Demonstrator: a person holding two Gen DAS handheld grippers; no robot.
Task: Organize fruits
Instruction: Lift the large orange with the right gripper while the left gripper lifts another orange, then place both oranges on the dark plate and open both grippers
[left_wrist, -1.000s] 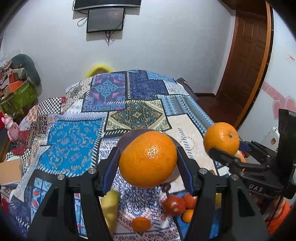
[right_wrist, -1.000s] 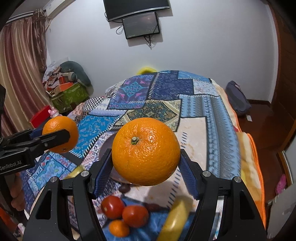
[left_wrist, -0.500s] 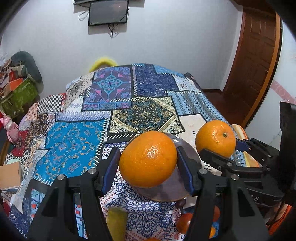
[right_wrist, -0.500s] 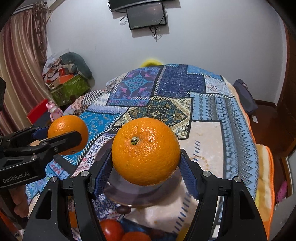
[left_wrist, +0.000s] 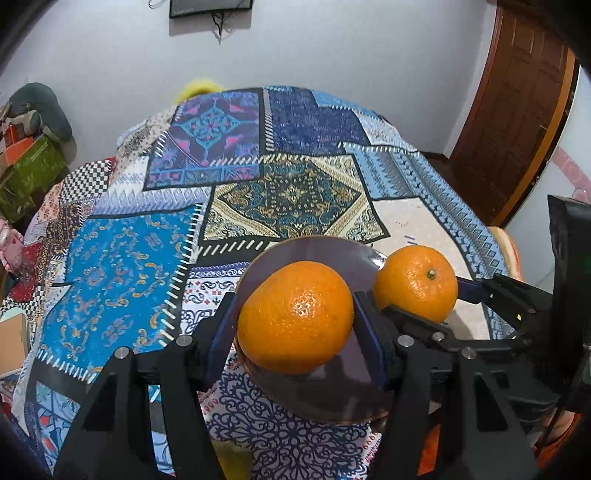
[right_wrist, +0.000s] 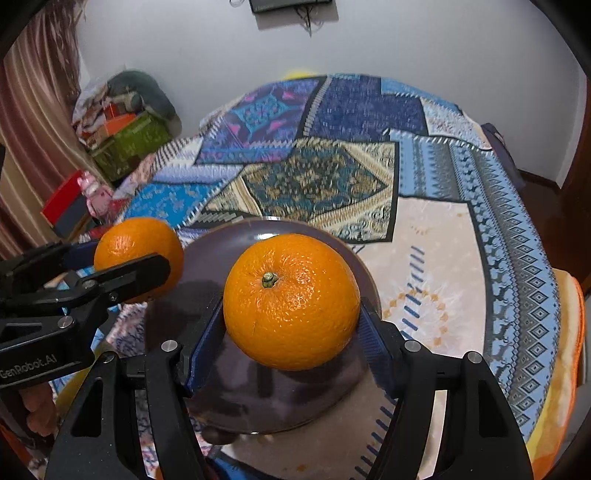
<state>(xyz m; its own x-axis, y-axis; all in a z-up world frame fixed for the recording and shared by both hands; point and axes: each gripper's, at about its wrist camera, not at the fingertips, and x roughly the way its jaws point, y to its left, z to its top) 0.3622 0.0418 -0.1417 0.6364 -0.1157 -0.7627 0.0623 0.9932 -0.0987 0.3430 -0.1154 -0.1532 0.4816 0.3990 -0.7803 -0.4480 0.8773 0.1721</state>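
Note:
My left gripper (left_wrist: 295, 325) is shut on an orange (left_wrist: 295, 317), which hangs just over the near part of a dark purple plate (left_wrist: 314, 251). My right gripper (right_wrist: 291, 317) is shut on a second orange (right_wrist: 291, 301) with its green stem facing me, above the same plate (right_wrist: 207, 258). Each view shows the other gripper too: the right one (left_wrist: 417, 291) with its orange (left_wrist: 415, 282) over the plate's right rim, the left one (right_wrist: 136, 258) with its orange (right_wrist: 138, 247) over the plate's left rim. The plate's surface is bare.
The plate lies on a bed with a patchwork cover (left_wrist: 288, 192). A little yellow fruit (left_wrist: 229, 454) shows between the left gripper's arms at the bottom. Boxes and clutter (right_wrist: 125, 133) stand at the far left, a wooden door (left_wrist: 517, 110) at the right.
Both grippers have come down and forward with their oranges, from in front of the plate to over it. The tomatoes and other fruit at the bed's near edge have dropped out of view.

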